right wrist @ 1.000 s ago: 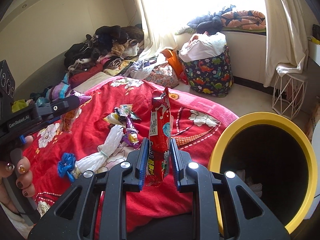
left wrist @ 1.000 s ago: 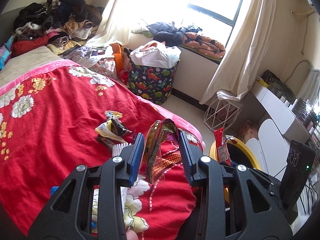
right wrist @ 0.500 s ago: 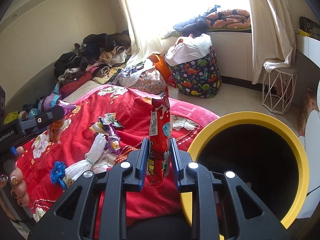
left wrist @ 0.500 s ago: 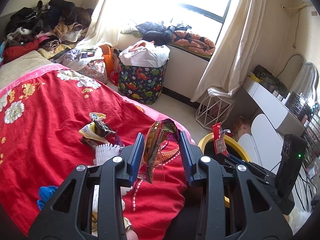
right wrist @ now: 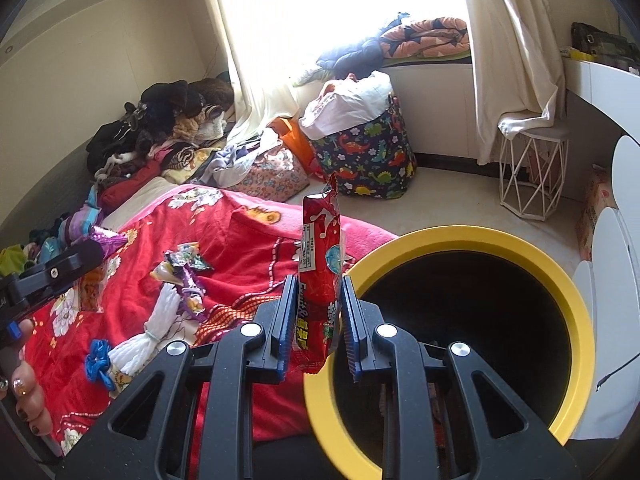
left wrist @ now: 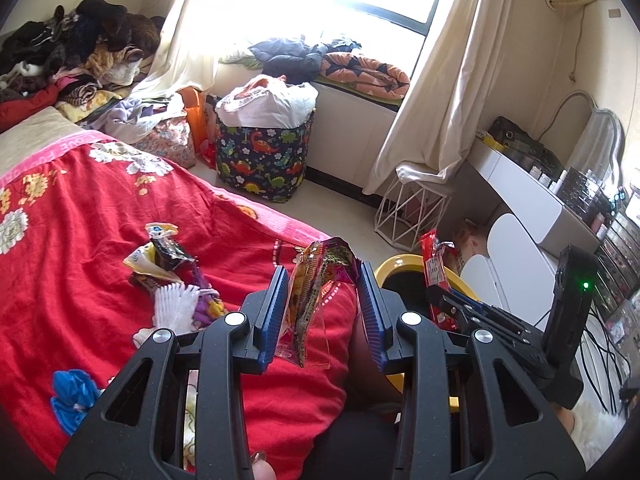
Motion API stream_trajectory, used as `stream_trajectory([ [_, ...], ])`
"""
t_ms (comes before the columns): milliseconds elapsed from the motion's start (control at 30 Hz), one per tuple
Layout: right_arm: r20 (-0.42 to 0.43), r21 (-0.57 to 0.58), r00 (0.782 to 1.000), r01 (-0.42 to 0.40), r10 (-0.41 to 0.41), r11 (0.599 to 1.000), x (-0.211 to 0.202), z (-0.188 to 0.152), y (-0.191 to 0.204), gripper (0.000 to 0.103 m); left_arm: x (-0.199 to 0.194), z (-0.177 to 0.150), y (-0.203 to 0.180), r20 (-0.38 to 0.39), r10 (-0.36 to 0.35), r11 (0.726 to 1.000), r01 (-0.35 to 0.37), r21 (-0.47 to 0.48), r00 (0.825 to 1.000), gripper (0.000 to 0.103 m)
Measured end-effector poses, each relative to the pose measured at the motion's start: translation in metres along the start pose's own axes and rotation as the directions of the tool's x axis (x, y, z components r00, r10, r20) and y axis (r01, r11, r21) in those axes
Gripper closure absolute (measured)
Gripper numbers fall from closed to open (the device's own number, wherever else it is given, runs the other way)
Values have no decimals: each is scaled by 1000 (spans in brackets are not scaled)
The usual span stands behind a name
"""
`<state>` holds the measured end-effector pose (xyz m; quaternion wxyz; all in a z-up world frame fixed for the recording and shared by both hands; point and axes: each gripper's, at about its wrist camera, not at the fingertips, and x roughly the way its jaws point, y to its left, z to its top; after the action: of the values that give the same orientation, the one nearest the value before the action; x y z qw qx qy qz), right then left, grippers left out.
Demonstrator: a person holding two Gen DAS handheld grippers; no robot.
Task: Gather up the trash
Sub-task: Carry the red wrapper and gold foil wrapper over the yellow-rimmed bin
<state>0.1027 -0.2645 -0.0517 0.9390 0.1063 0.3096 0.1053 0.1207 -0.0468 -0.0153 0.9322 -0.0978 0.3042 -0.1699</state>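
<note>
My left gripper (left wrist: 323, 308) is shut on a crinkled orange and purple snack wrapper (left wrist: 310, 300), held over the edge of the red bedspread (left wrist: 80, 240). My right gripper (right wrist: 316, 320) is shut on a red snack packet (right wrist: 320, 272), held upright at the left rim of the yellow trash bin (right wrist: 560, 292). The right gripper with its packet also shows in the left wrist view (left wrist: 436, 276), over the bin (left wrist: 390, 266). More wrappers (left wrist: 160, 258) and a white foam net (left wrist: 176, 306) lie on the bedspread.
A blue scrap (left wrist: 74, 396) lies on the bedspread near me. A dinosaur-print laundry basket (left wrist: 264, 156) and a white wire stool (left wrist: 412, 212) stand on the floor beyond the bed. A white desk (left wrist: 532, 200) is at the right. Clothes (left wrist: 72, 52) are piled at the bed's head.
Both grippers have moved right, away from the bed's middle and toward the yellow bin, each still holding its wrapper. The bin now fills more of the right wrist view.
</note>
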Motion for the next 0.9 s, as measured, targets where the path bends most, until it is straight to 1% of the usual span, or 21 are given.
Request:
stream_trajectory([
  [467,19,48,998,65,-66,997,-7,2,-29,82,10,-6,-27,-30,-48,998,49,39,998,74],
  [900,-12,111,993,117,-116,987,-6,3,-63,82,25,-17,-58,-78,-106,990,113,88,991,74],
])
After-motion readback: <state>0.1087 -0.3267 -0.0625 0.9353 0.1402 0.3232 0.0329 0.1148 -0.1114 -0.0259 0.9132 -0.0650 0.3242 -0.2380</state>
